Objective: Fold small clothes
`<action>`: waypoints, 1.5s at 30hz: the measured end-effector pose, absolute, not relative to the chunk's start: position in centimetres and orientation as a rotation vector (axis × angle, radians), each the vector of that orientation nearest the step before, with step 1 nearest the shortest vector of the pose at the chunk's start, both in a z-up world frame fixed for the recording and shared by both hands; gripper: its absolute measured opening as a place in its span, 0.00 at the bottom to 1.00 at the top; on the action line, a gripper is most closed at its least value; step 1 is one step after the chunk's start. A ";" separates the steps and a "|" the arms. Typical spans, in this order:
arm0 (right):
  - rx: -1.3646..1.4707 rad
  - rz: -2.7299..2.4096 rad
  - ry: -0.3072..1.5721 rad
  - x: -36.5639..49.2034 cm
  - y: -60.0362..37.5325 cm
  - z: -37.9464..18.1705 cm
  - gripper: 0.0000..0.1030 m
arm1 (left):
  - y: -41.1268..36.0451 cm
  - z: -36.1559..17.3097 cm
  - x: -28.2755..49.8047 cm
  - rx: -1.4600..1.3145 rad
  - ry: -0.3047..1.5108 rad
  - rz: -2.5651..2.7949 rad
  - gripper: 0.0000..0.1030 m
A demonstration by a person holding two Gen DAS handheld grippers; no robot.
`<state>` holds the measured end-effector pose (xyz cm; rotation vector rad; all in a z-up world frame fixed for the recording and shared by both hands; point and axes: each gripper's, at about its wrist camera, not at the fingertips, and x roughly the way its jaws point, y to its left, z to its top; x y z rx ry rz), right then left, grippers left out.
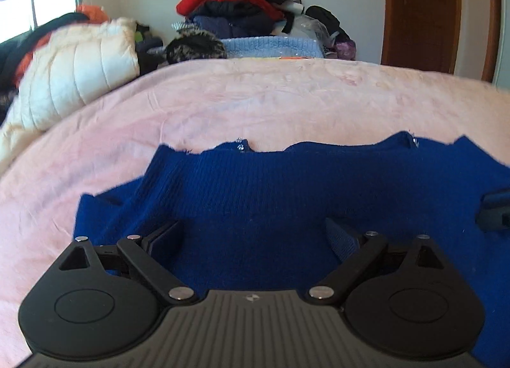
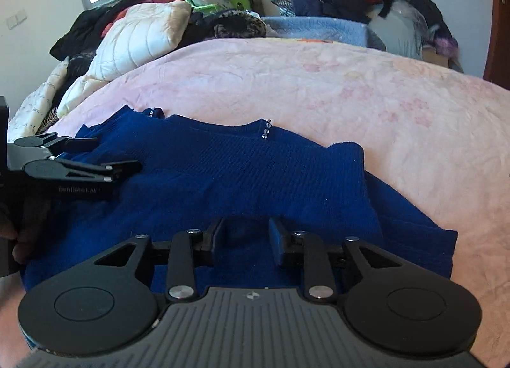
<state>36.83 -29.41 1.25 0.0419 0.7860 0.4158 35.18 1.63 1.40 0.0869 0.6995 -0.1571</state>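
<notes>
One blue knit sweater (image 2: 242,170) lies spread on the pink bedcover (image 2: 366,90), near the front edge of the bed, directly under both tools. The fabric is a ribbed knit, so it is judged soft, limp and moderately light; it should drape and sag when lifted, and will not hold a crease unless pressed flat. The knit surface looks grippy rather than slick, so slipping from the pads seems unlikely, though a thin single-layer pinch may stretch it. Small shiny beads (image 2: 266,129) sit at the far edge, in two clusters visible from the right wrist view; best kept out of the pinch. Suggested hold, as a judgement: the outer hem or sleeve edge, taking both layers together, one tool per corner. Left tool (image 1: 255,237): fingers spread wide, nothing between them, hovering low over the sweater's left part. Right tool (image 2: 245,237): fingers apart with a narrower gap, holding nothing, over the near middle of the garment; whether either touches the cloth cannot be told. Count: one sweater to fold, two tools, one white quilted pillow (image 2: 140,39), one large pile of mixed clothes (image 1: 242,8) beyond the bed, individual pieces not countable.
</notes>
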 end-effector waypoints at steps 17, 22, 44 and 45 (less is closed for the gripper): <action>0.019 0.417 0.735 27.8 -28.2 1.1 0.72 | 1.1 1.0 26.4 0.111 0.686 -0.217 1.00; 0.023 0.387 0.762 27.9 -27.8 1.8 0.72 | 0.9 2.5 26.0 0.085 0.730 -0.135 1.00; 0.055 0.368 0.726 21.0 -27.0 2.3 0.96 | 14.5 2.9 17.4 -0.569 0.790 0.038 1.00; 0.053 0.353 0.737 21.0 -27.0 1.6 0.95 | 15.5 2.8 17.0 -0.645 0.765 0.027 1.00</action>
